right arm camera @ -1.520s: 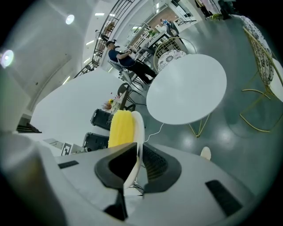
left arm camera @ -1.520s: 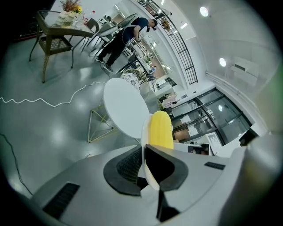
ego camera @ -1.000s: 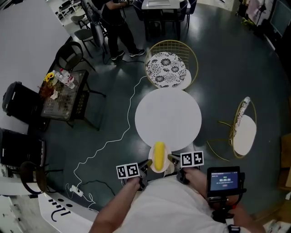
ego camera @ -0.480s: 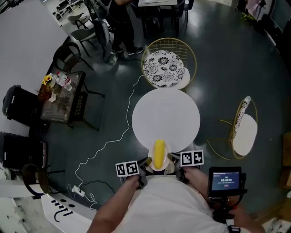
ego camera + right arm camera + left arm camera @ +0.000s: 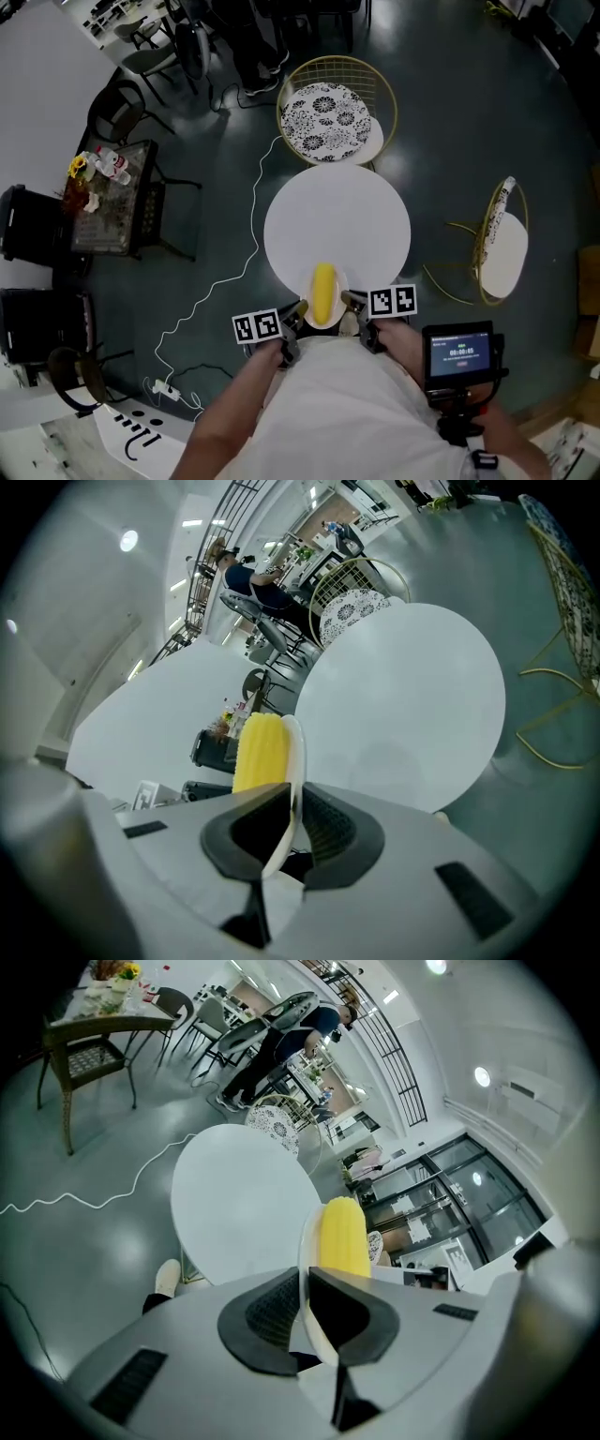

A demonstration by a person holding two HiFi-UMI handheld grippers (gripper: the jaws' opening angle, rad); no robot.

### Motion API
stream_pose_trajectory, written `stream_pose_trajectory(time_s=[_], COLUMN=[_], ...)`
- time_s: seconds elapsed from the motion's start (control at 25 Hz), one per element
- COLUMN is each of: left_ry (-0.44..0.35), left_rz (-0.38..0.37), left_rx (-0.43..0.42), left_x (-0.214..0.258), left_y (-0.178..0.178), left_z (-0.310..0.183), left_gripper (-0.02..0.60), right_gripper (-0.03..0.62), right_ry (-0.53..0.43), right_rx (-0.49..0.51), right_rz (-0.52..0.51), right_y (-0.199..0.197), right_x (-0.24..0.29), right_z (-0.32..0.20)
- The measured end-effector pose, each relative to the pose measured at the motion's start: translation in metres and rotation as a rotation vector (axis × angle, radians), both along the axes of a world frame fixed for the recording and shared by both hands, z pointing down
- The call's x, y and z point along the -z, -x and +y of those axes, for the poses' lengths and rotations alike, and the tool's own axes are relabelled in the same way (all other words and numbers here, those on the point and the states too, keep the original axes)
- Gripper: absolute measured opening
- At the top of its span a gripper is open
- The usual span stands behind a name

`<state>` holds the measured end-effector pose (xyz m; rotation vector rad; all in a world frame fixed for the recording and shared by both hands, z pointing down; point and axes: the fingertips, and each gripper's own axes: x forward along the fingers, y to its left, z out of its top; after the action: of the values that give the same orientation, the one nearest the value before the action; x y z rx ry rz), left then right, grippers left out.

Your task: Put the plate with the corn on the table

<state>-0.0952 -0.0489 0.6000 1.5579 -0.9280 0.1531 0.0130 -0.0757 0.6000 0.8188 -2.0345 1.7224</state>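
While the person holds one tool in each hand, both tongs are clamped on the same small white plate, each one from its own side. The left tongs have their dark jaws closed on the left rim of the plate, and the right tongs bite the right rim in the same way. A yellow corn cob lies along the middle of the plate, with its length pointing away from the person. The plate is at the near edge of the round white desk, partly over it; whether it touches the top I cannot tell. The rest of the desk top is bare. At the far side of the desk stands a gold wire chair with a patterned cushion. A white cable runs over the dark floor at the left.
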Motion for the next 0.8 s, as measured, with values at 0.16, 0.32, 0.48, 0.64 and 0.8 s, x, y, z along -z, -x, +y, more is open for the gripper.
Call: stream_pose_trajectory(time_s=[0.16, 0.32, 0.48, 0.64, 0.8], left_ry=[-0.022, -0.021, -0.02, -0.007, -0.002], left_rz=[-0.021, -0.028, -0.034, -0.039, -0.041], left_rx=[-0.014, -0.027, -0.049, -0.057, -0.068], left_x=[-0.003, -0.007, -0.006, -0.029, -0.042], left_y=[0.026, 0.022, 0.018, 0.025, 0.027], left_z=[-0.029, -0.038, -0.048, -0.085, -0.103], left_gripper=[0.031, 0.031, 0.031, 0.031, 0.031], right_gripper=[0.048, 0.048, 0.048, 0.048, 0.048], right_ry=[-0.02, -0.01, 0.005, 0.011, 0.028], right_rx=[0.007, 0.01, 0.008, 0.01, 0.008], right_rz=[-0.011, -0.019, 0.008, 0.038, 0.05], right_y=[0.026, 0.024, 0.02, 0.027, 0.029], right_x=[-0.007, -0.009, -0.011, -0.034, -0.047], right_z=[-0.029, -0.033, -0.041, -0.078, -0.094])
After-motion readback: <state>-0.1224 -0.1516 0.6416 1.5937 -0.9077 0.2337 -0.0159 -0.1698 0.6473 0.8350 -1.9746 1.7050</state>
